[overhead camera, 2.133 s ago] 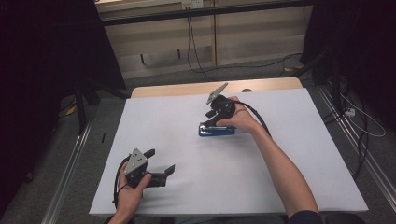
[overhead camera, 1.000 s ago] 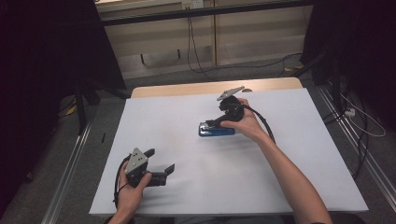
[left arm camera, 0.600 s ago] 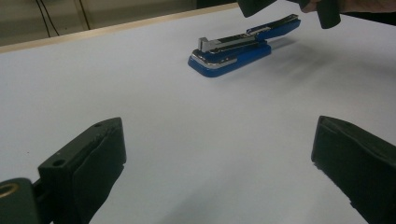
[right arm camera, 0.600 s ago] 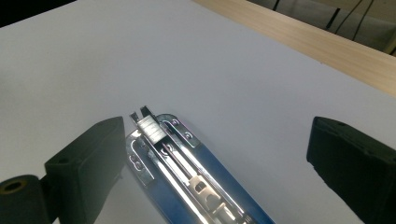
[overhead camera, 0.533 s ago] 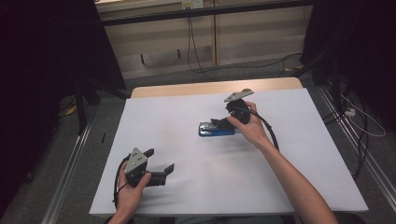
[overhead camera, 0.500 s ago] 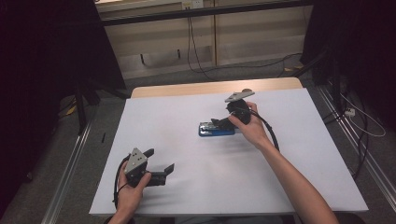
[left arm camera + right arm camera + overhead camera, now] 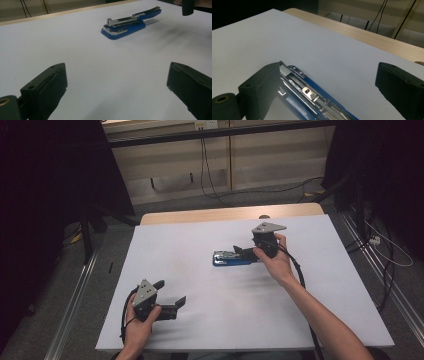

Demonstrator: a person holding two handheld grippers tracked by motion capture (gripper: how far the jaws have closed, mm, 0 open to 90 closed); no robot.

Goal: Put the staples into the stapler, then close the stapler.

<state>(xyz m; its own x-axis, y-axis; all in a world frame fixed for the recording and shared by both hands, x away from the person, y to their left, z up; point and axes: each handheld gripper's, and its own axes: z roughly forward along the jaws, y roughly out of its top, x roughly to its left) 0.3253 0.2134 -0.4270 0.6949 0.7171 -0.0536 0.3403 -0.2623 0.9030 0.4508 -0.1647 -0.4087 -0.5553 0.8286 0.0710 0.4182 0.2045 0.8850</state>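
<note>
The left gripper (image 7: 172, 295) is resting low on the white table cover (image 7: 200, 320) near the front left, its jaws spread wide around nothing; no brand or lettering is readable anywhere. A blue stapler (image 7: 232, 258) is lying flat near the cover's middle; the right gripper (image 7: 241, 251) is sitting at the stapler's right end, jaws gaping wide, one jaw just beside the stapler's metal top.

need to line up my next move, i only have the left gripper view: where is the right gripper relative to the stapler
Observer: In the high view the right gripper is at the blue stapler's right end.
Operator: is it clamped on it
Observer: No. In the right gripper view the jaws stand wide apart, the stapler beside the left one.
Operator: and my left gripper
Observer: The left gripper sits open near the table's front left, far from the stapler.
</note>
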